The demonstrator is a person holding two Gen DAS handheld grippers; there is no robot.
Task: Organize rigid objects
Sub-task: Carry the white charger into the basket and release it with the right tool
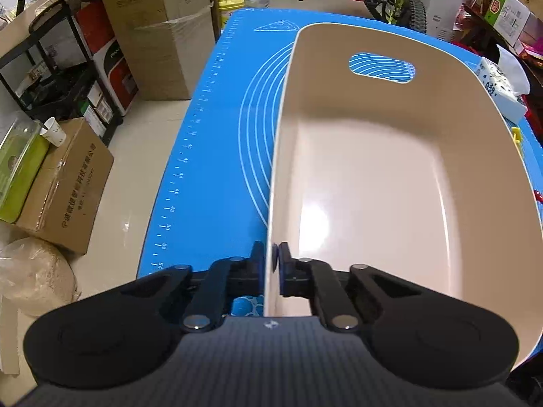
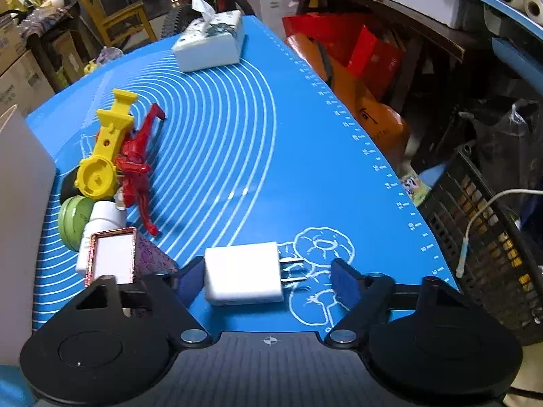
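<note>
My left gripper (image 1: 271, 260) is shut on the left wall of a beige plastic bin (image 1: 373, 183) that stands empty on the blue mat (image 1: 217, 156). My right gripper (image 2: 268, 279) is open, its fingers on either side of a white plug charger (image 2: 242, 273) that lies on the mat with its prongs pointing right. To the left lie a yellow plastic toy (image 2: 103, 149), a red figure (image 2: 137, 166), a green round tin (image 2: 73, 218), a white bottle (image 2: 101, 224) and a small pink-framed box (image 2: 113, 254). The bin's wall (image 2: 20, 230) shows at the far left.
A tissue box (image 2: 210, 44) sits at the mat's far end and also shows in the left wrist view (image 1: 502, 88). Cardboard boxes (image 1: 64, 183) and a black shelf (image 1: 51, 68) stand left of the table. A black crate (image 2: 482, 237) and red bags (image 2: 366, 54) stand to the right.
</note>
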